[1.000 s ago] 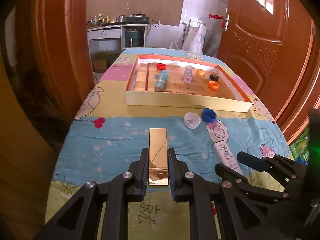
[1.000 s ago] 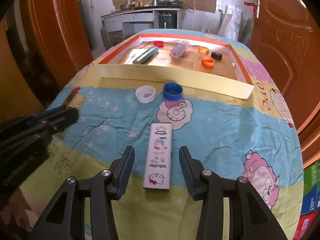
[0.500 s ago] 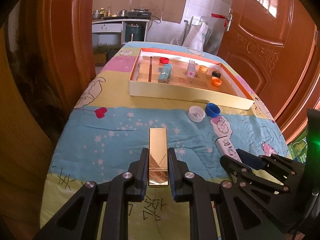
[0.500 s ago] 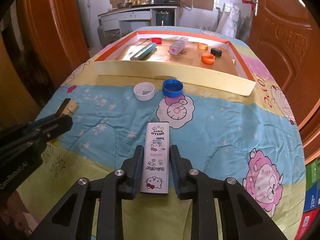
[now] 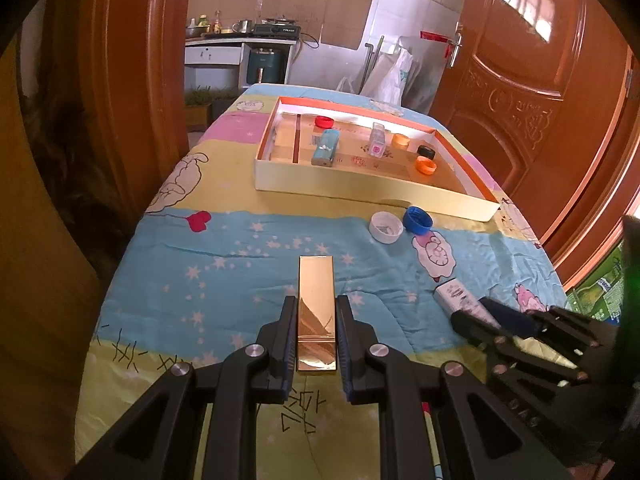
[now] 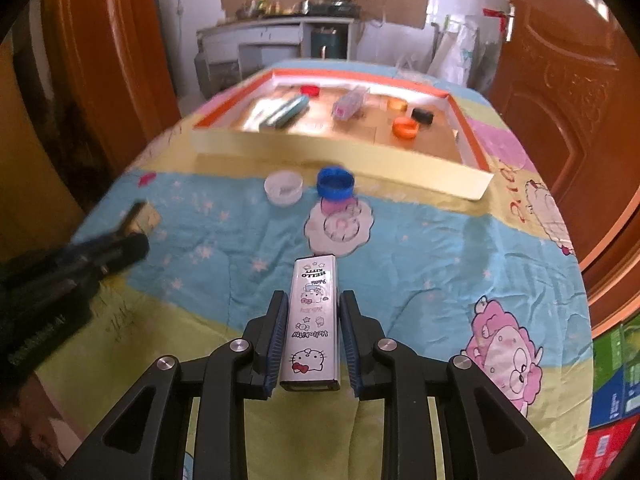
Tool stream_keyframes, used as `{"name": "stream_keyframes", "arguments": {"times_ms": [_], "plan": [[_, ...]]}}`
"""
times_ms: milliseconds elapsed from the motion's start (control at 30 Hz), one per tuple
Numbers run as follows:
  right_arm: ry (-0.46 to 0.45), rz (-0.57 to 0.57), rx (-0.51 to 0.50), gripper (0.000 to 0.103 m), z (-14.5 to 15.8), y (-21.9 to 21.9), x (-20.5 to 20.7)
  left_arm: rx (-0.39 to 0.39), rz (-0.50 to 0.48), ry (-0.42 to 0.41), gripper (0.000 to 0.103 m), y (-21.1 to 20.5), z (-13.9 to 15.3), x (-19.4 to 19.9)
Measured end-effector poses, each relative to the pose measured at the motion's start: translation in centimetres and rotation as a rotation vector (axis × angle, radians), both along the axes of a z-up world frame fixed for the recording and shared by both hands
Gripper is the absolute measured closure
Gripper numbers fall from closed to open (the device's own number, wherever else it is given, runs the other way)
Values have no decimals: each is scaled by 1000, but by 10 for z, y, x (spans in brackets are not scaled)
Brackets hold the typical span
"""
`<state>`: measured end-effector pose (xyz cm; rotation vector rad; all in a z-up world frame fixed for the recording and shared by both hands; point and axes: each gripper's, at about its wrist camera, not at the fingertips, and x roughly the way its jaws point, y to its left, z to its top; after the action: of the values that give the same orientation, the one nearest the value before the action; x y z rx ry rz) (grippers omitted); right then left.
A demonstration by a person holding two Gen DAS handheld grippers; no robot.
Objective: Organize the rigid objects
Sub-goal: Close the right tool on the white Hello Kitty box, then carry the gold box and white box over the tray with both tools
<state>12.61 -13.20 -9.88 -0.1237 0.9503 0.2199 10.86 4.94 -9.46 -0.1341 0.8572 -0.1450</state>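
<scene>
The gold bar (image 5: 316, 314), a shiny oblong box, sits clamped between the fingers of the left gripper (image 5: 316, 344), its far end jutting out over the blue starred band of the cartoon-print cloth (image 5: 240, 248); whether its underside rests on the cloth cannot be told. The white Hello Kitty case (image 6: 312, 320) is likewise pinched by the right gripper (image 6: 312, 344), its near end dark and partly hidden under the fingers. In the left wrist view only the far tip of that case shows beyond the right gripper's black linkage. In the right wrist view, which is smeared by motion blur, the left gripper is a dark shape at the left edge with just a corner of the gold bar visible. Farther out, a white cap (image 5: 386, 227) and a blue cap (image 5: 417, 220) lie just beside each other on the cloth, near the front wall of the shallow cardboard tray (image 5: 360, 188). Inside the tray lie a teal case, a small clear bottle and red, orange and black caps, their details too small to read. Brown doors flank the worktop.
</scene>
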Motion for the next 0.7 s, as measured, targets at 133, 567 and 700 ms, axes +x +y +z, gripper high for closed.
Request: {"name": "stream_keyframes", "arguments": {"times_ms": [133,567,700], "plan": [[19,0,-33,74,-8,3,4,-5,2,1,85,2,0,-2],[19,18,17,77,-4,3,11,-8,10,11,85,4,-3,0],[-11,20,46,77,7,0,4,-7,1,7,85,1,-1,-1]]}}
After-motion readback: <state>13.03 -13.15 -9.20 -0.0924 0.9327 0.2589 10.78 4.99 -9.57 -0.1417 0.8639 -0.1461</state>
